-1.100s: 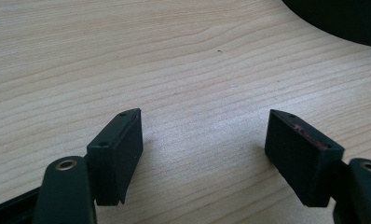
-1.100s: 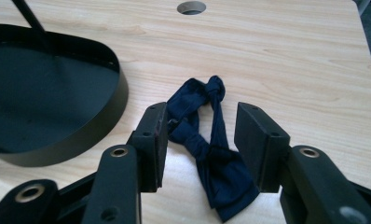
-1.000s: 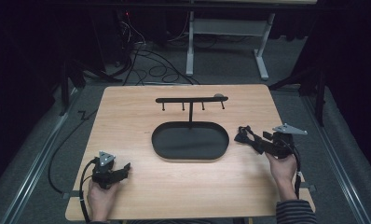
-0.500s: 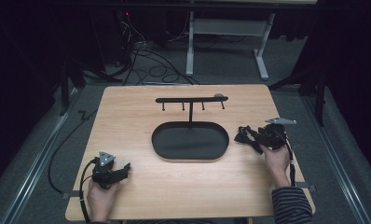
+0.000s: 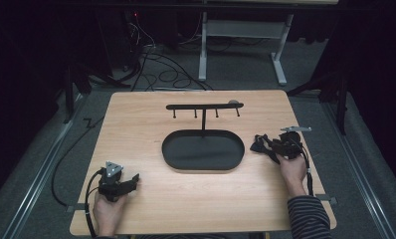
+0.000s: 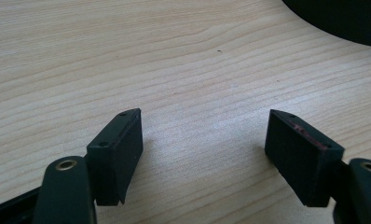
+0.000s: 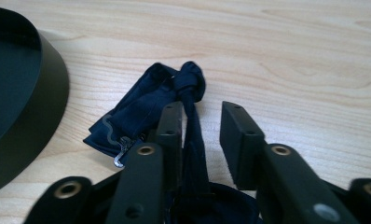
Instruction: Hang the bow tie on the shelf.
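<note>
Tongs on the right (image 7: 200, 126) have a dark blue bow tie (image 7: 148, 109) between the jaws. The jaws have just been closing and now sit narrow around its thin strap. One pad seems to touch the strap; the other has a small gap. The tie is soft cloth with a fat knot and a small silver hook. It lies on the table (image 5: 136, 114), at 3 o'clock from the black tray (image 5: 236, 159). Left tongs (image 6: 204, 144) rest wide, holding nothing, at 7 o'clock from the tray.
</note>
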The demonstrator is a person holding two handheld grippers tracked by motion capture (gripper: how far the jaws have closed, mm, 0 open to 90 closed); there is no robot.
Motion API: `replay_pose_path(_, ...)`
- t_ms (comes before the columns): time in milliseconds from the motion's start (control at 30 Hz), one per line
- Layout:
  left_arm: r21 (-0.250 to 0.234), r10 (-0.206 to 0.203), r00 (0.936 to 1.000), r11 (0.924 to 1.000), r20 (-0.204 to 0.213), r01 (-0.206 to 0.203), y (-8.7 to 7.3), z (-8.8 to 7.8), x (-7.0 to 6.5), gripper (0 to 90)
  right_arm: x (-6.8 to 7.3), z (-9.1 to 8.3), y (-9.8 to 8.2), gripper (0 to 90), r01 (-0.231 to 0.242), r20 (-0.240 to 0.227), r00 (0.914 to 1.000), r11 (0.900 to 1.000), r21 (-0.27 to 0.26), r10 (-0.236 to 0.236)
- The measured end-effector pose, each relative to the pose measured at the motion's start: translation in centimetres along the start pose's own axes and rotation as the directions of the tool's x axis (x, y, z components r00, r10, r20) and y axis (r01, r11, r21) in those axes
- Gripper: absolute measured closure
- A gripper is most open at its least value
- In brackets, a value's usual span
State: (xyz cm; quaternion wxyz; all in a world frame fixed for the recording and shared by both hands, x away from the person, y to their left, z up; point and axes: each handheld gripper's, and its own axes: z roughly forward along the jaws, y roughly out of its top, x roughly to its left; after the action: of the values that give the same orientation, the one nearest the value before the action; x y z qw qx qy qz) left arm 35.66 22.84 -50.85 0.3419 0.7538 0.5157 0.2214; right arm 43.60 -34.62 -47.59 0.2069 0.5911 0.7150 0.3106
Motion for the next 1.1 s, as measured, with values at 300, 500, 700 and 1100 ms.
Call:
replay_pose_path(300,0.000,0.000,1.0000,1.0000,0.000,0.000,0.0,0.0,0.0,28.1,0.3,-0.3,0.0,90.0,0.013,-0.011,0.9999,1.000,-0.011,-0.013)
replay_pose_path(500,0.002,0.001,1.0000,1.0000,0.000,-0.001,0.0,0.0,0.0,28.1,0.8,-1.8,0.2,90.0,0.034,-0.029,0.9989,0.997,-0.066,-0.036)
replay_pose_path(700,0.002,0.002,1.0000,1.0000,0.000,-0.002,0.0,0.0,0.0,28.1,1.3,-3.0,0.3,90.0,0.053,-0.043,0.9974,0.993,-0.107,-0.058)
replay_pose_path(1100,0.001,0.001,1.0000,1.0000,0.000,-0.001,0.0,0.0,0.0,28.1,2.8,-6.0,0.3,90.0,0.107,-0.066,0.9905,0.978,-0.181,-0.121)
